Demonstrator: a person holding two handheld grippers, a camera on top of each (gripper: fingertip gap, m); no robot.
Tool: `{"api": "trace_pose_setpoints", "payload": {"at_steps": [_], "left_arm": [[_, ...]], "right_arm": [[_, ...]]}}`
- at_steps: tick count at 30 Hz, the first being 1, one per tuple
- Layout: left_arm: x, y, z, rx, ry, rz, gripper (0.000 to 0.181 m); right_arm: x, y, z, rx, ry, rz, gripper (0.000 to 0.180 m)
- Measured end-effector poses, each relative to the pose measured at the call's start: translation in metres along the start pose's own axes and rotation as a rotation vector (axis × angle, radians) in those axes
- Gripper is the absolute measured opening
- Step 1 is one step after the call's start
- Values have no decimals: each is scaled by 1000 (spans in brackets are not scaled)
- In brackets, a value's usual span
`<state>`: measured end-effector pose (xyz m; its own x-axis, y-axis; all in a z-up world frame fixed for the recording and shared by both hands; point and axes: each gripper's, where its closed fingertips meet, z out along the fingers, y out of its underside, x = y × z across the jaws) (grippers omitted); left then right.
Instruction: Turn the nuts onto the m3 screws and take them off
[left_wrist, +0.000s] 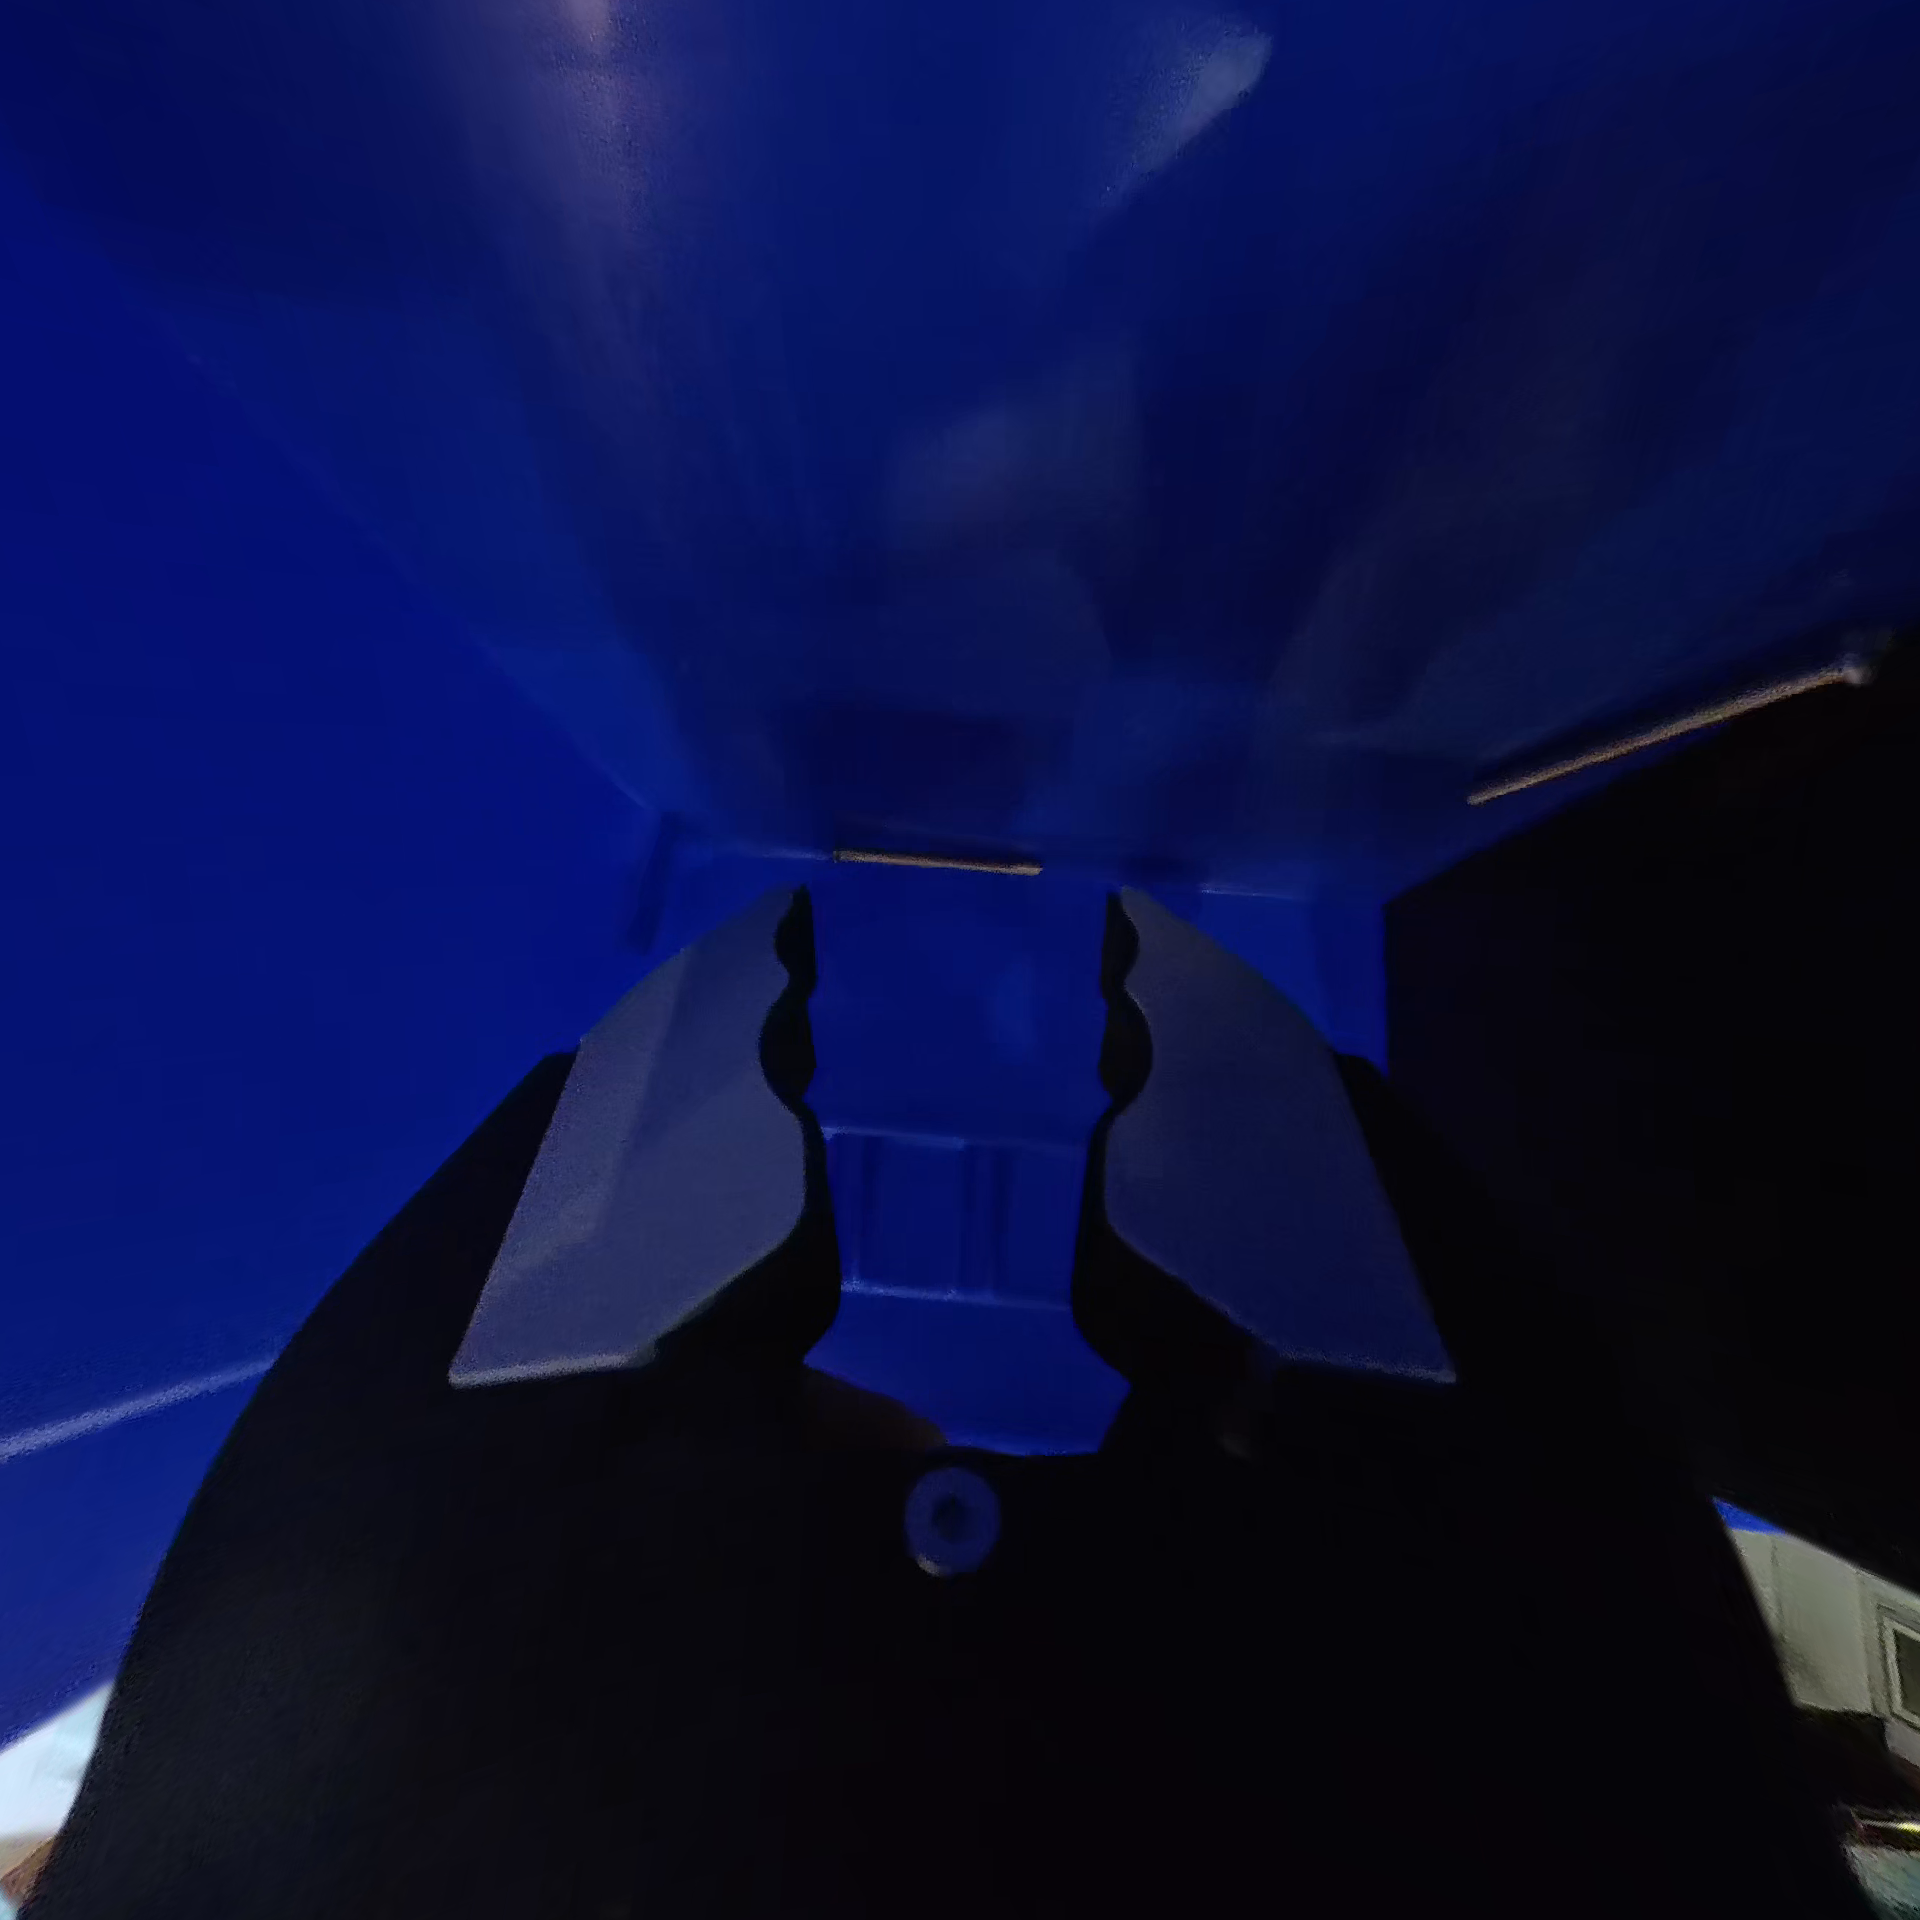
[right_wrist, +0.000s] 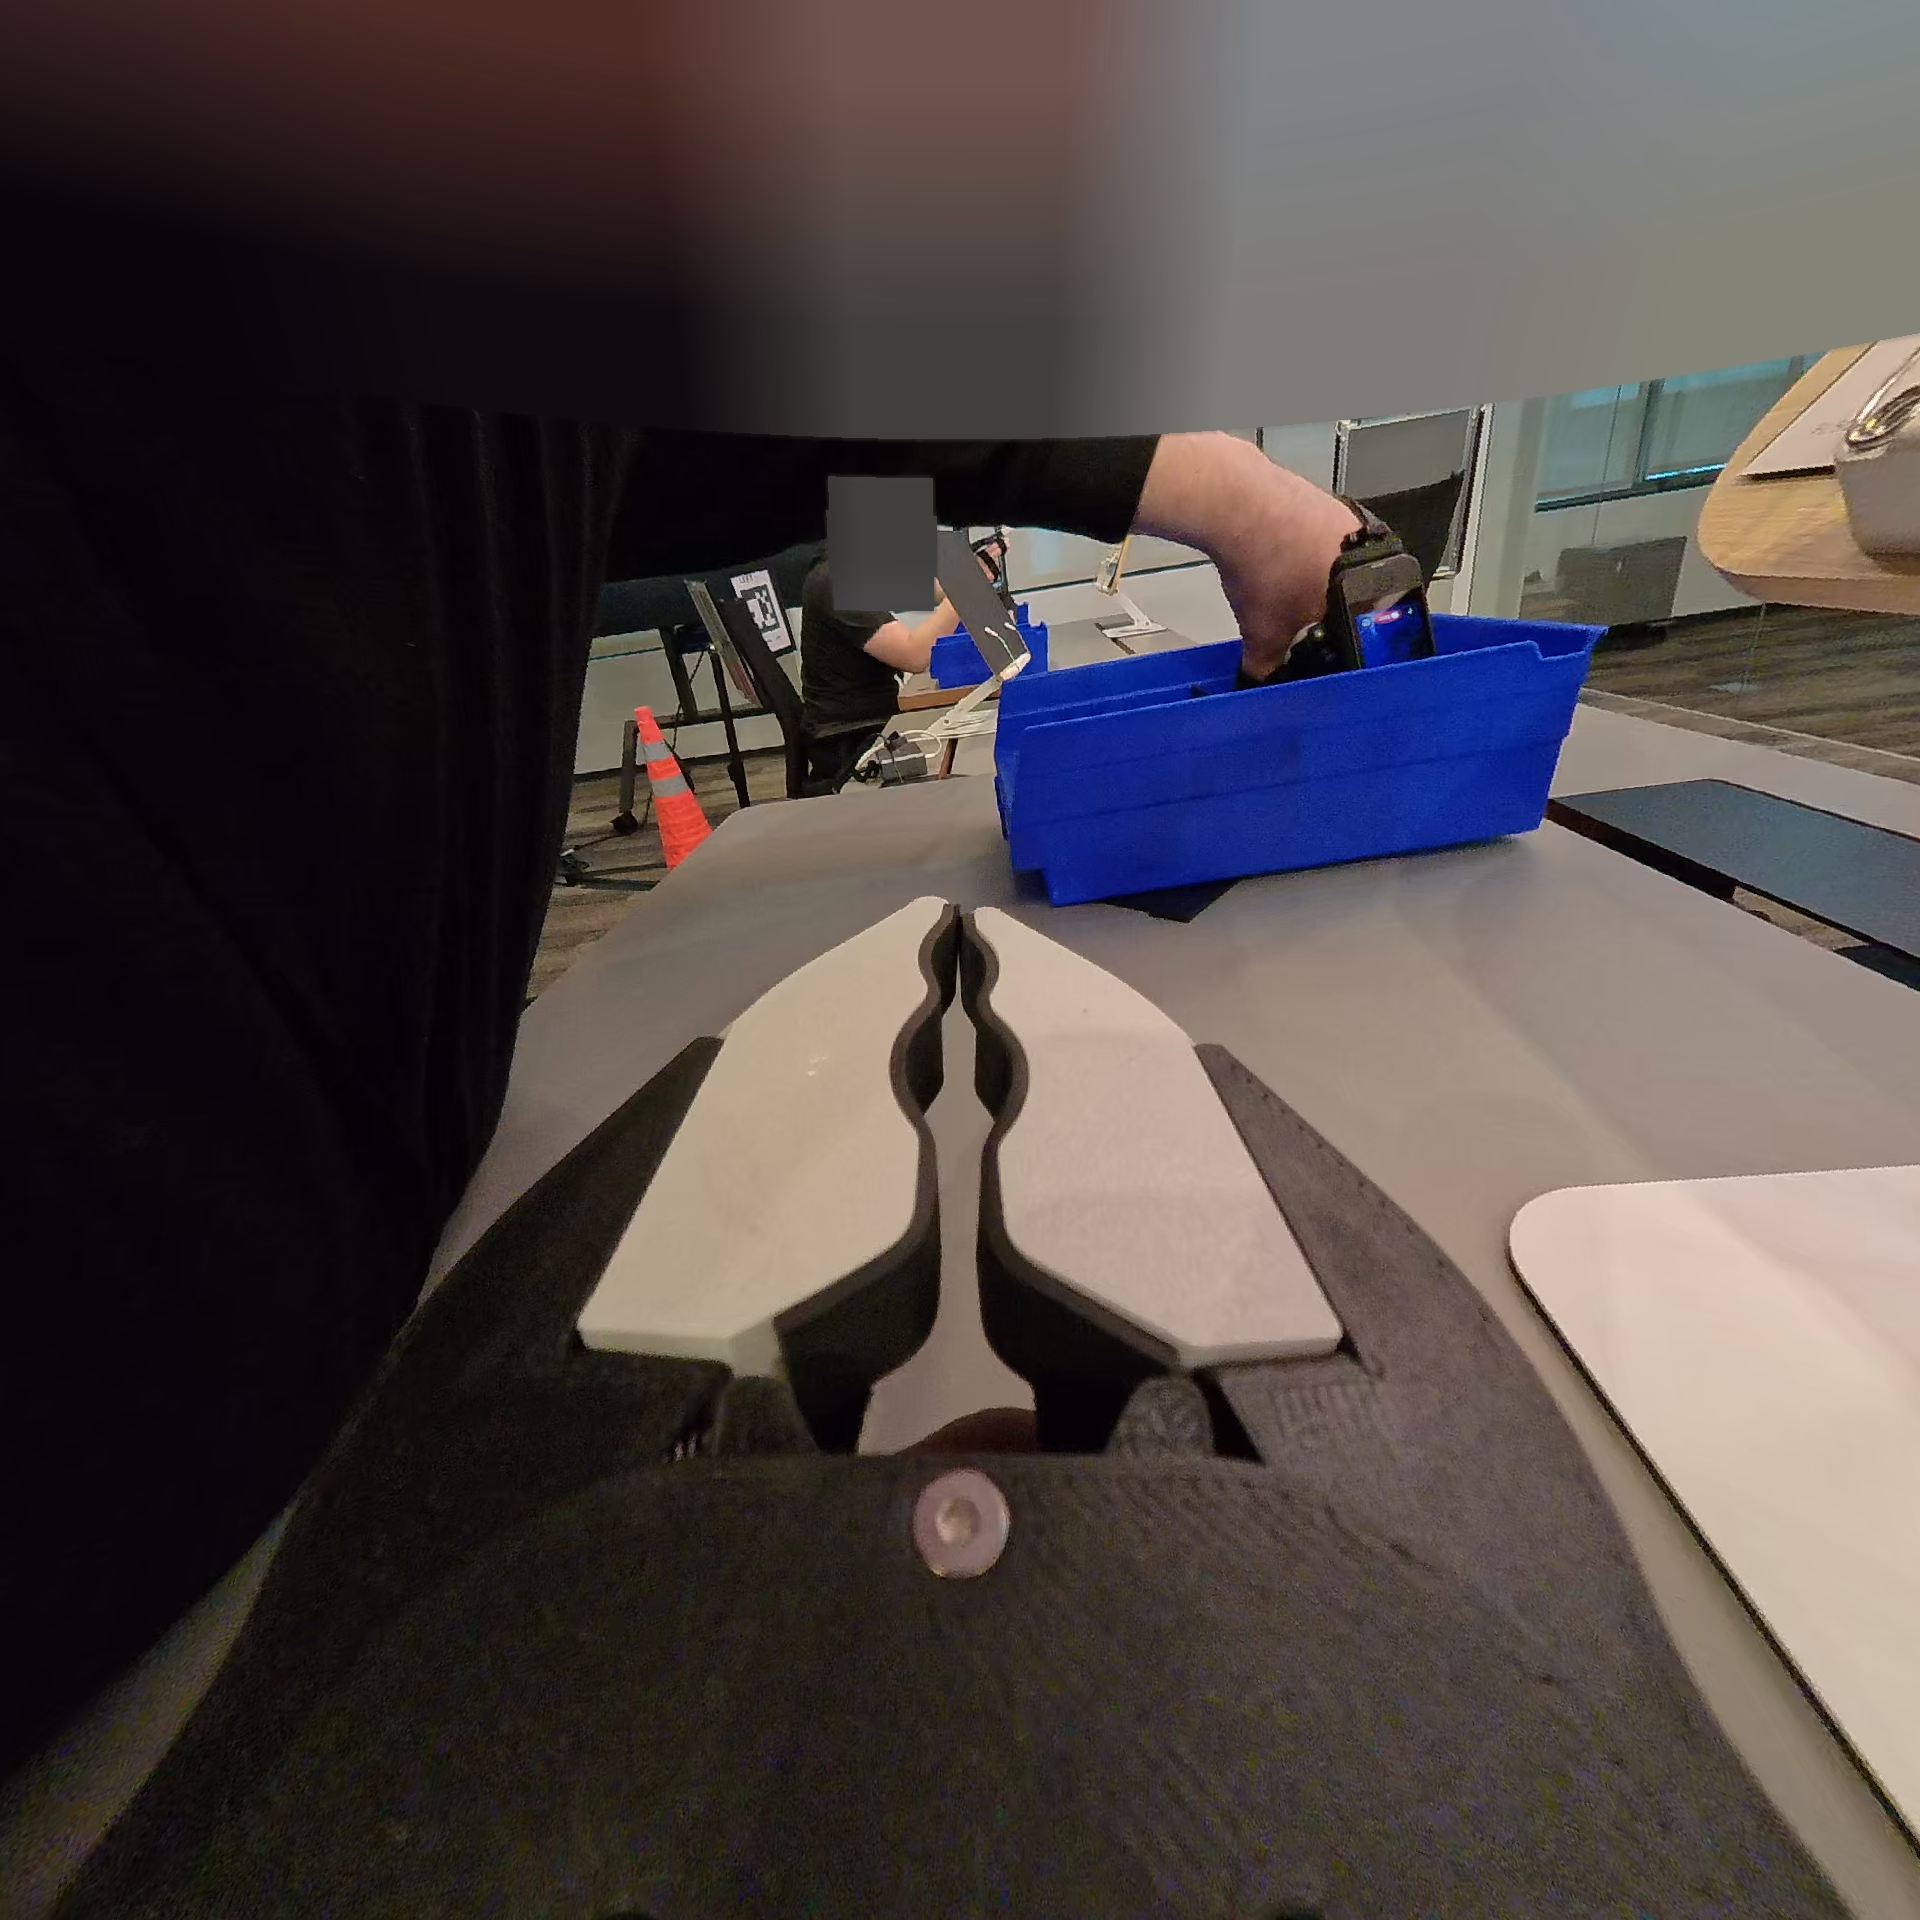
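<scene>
My left gripper (left_wrist: 956, 904) is open and empty, deep inside a blue bin (left_wrist: 416, 727). A thin metal screw (left_wrist: 935, 860) lies on the bin floor just beyond its fingertips. A second, longer screw (left_wrist: 1662, 732) lies to the right beside a dark divider (left_wrist: 1662, 1091). No nuts show. In the right wrist view the same blue bin (right_wrist: 1288, 769) stands on the grey table (right_wrist: 1351, 1018), with a hand (right_wrist: 1247, 540) holding the left gripper down inside it. My right gripper (right_wrist: 958, 914) is shut and empty, low over the table in front of the bin.
A white mat (right_wrist: 1745, 1382) lies on the table at the right. A dark mat (right_wrist: 1745, 842) lies right of the bin. The person's dark clothing (right_wrist: 260, 935) fills the left. An orange cone (right_wrist: 670, 790) and another seated person (right_wrist: 847, 665) are beyond the table.
</scene>
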<state>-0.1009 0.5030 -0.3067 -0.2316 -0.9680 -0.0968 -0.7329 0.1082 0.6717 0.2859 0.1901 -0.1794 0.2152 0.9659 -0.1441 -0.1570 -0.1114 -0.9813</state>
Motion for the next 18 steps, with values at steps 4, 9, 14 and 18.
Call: {"api": "trace_pose_setpoints", "payload": {"at_steps": [4,9,14,18], "left_arm": [[2,-2,3,-18,18,15,51],[8,-3,5,-23,83,21,41],[9,-3,5,-22,93,19,36],[11,-3,3,-7,105,27,35]], "right_arm": [[-1,0,0,-2,-1,-1,0],[-1,0,0,-2,-3,1,0],[-2,0,0,-1,-3,1,0],[-2,1,0,-3,-4,0,0]]}}
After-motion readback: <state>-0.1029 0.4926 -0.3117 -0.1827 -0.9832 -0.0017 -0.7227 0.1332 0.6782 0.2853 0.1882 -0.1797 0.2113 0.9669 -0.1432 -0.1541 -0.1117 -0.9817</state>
